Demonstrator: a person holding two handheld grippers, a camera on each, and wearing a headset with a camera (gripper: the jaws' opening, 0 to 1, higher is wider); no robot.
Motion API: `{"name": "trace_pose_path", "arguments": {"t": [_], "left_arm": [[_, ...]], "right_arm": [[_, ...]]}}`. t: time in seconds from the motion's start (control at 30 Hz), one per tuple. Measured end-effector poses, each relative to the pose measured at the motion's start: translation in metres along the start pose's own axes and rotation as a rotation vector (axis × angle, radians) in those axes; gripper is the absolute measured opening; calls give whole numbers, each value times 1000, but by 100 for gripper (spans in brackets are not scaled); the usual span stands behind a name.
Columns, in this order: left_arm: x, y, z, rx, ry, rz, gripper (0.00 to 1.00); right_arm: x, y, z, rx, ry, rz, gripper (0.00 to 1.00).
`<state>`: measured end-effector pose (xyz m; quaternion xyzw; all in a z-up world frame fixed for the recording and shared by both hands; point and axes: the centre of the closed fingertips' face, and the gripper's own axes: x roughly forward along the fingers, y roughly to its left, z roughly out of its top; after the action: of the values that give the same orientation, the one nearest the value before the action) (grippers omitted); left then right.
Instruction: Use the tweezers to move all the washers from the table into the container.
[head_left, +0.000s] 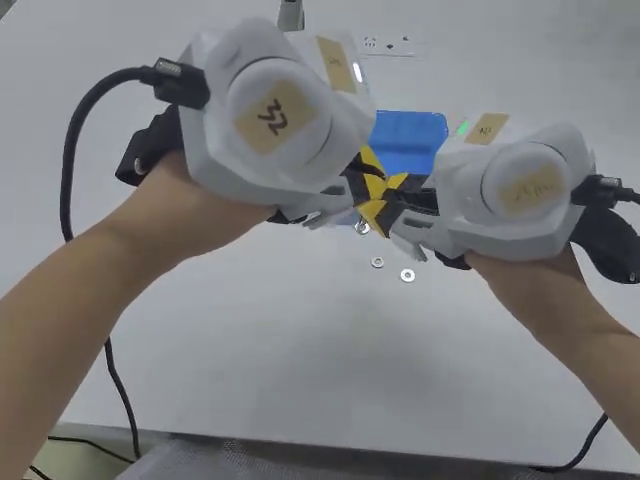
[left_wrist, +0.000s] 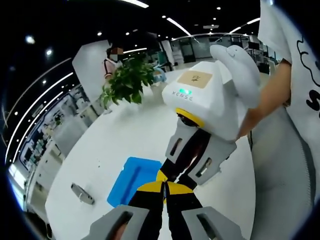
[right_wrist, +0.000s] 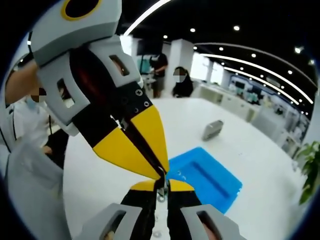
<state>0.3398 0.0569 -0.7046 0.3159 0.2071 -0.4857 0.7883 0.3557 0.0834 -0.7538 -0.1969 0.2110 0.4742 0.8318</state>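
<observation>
Meeting tip to tip above the tabletop, the left tongs are pressed together, and the right tongs pinch a thin metal sliver, probably the tweezers. The washers lie loose just on the person's side of those tips, nearer the right tongs. The blue container sits beyond them.

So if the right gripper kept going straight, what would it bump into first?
The left gripper: its yellow-tipped jaws sit tip to tip with the right gripper. The blue container lies farther behind, though depth is hard to judge.
</observation>
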Motion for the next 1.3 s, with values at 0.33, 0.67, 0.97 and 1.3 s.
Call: {"name": "trace_pose_path", "arguments": {"t": [0.33, 0.67, 0.97, 1.3], "left_arm": [[10, 36, 20, 63, -19, 58, 0], [31, 51, 14, 53, -14, 67, 0], [58, 56, -5, 23, 14, 46, 0], [76, 50, -26, -2, 51, 4, 0]], "right_arm": [[1, -45, 20, -42, -21, -87, 3], [20, -66, 11, -6, 2, -108, 3], [42, -73, -14, 71, 63, -98, 3], [56, -69, -37, 85, 123, -83, 3]]}}
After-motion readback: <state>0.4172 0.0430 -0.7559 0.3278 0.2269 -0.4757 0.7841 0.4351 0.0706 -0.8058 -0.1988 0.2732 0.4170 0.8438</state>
